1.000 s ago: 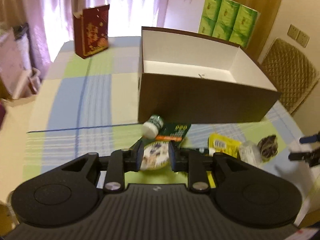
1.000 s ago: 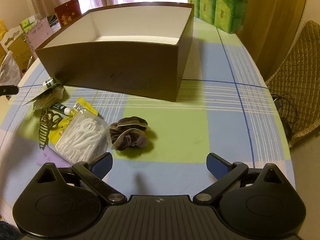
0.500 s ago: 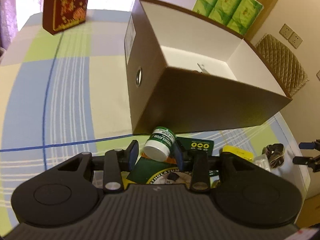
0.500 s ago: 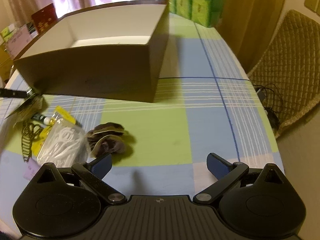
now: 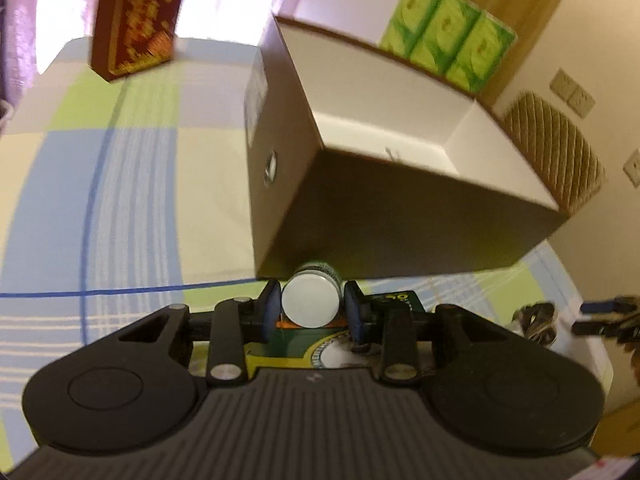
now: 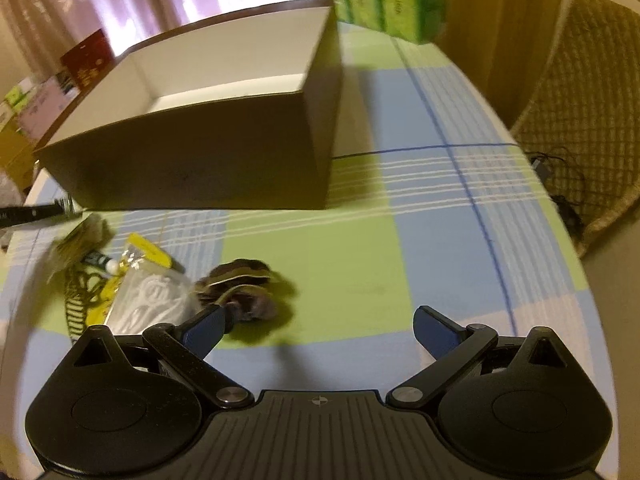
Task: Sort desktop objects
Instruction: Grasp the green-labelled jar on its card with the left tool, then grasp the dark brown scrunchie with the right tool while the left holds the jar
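My left gripper (image 5: 311, 313) has its blue pads on either side of a small green bottle with a white cap (image 5: 309, 305), lying on its side by the near corner of the open brown box (image 5: 400, 216). A small gap shows at each pad. A green packet (image 5: 320, 344) lies under it. My right gripper (image 6: 318, 330) is open and empty above the checked cloth. A dark hair scrunchie (image 6: 240, 290) lies just beyond its left finger, next to a bag of white floss picks (image 6: 148, 300). The box also shows in the right wrist view (image 6: 200, 160).
A red gift bag (image 5: 132, 16) stands at the far left of the table. Green tissue packs (image 5: 444, 28) stand behind the box. A wicker chair (image 6: 580, 120) is beside the table's right edge. A yellow packet (image 6: 146, 254) and a hair clip (image 6: 78, 300) lie left of the floss picks.
My left gripper moved forward until the green bottle sat between its pads. My right gripper shifted left toward the scrunchie and stayed open.
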Available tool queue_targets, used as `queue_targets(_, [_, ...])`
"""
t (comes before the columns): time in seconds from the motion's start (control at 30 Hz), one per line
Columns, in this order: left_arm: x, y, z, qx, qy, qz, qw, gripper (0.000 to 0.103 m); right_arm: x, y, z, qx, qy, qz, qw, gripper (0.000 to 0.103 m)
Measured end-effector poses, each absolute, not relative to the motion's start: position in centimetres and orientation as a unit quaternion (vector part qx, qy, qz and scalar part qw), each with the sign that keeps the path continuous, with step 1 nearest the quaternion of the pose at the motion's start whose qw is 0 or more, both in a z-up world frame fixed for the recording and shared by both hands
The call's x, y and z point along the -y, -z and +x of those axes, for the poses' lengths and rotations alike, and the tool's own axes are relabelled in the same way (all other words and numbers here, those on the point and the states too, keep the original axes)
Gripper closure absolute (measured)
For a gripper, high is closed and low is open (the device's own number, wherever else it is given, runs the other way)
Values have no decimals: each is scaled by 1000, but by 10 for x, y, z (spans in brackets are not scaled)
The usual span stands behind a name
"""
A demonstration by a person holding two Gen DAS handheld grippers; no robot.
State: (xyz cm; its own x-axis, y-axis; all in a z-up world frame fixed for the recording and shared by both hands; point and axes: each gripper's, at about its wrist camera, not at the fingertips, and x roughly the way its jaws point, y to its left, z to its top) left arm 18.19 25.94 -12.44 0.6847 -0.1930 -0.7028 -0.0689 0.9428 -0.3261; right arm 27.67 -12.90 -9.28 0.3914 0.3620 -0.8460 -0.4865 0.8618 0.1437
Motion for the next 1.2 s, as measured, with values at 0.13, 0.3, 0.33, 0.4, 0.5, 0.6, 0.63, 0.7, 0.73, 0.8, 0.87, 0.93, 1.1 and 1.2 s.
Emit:
queue_targets(0.13, [-257,109,160,-383,-5,-144,912,75,118,95,272,-475,-291,-71,827,6])
queue_targets(0.3, [-253,102,131,-387,-58,-110,914,75,101,100,273,-464,-327,-80,819,23])
queue_targets(0.33, [-252,103,126,-390,-68,-103,912,75,98,102,274,-463,-332,-79,818,27])
queue_targets(0.4, [-252,108,115,-398,-89,-99,908,75,92,107,276,-463,-340,-83,814,34])
queue_targets(0.5, [-251,119,100,-413,-115,-95,898,75,85,117,278,-470,-346,-98,806,42])
queue_targets(0.6, [-248,132,89,-428,-130,-94,889,75,82,124,278,-477,-348,-110,800,47])
queue_targets(0.63, [-246,136,87,-433,-136,-91,886,75,81,126,278,-479,-349,-115,797,48])
queue_targets(0.7, [-243,142,87,-443,-139,-84,881,74,81,129,277,-482,-352,-121,793,48])
queue_targets(0.73, [-241,144,87,-444,-140,-80,881,74,81,130,277,-482,-352,-124,792,48])
queue_targets(0.8, [-239,146,88,-445,-142,-74,881,74,81,131,277,-481,-353,-129,792,48])
queue_targets(0.87, [-238,148,90,-448,-143,-66,880,74,80,132,277,-481,-355,-134,790,48])
queue_targets(0.93, [-236,149,95,-450,-144,-52,880,74,79,132,277,-477,-357,-144,790,48])
queue_targets(1.1, [-233,150,103,-450,-142,-29,881,74,75,133,278,-464,-362,-166,791,48])
queue_targets(1.2, [-232,150,108,-453,-142,-19,880,75,73,135,275,-448,-361,-187,796,57])
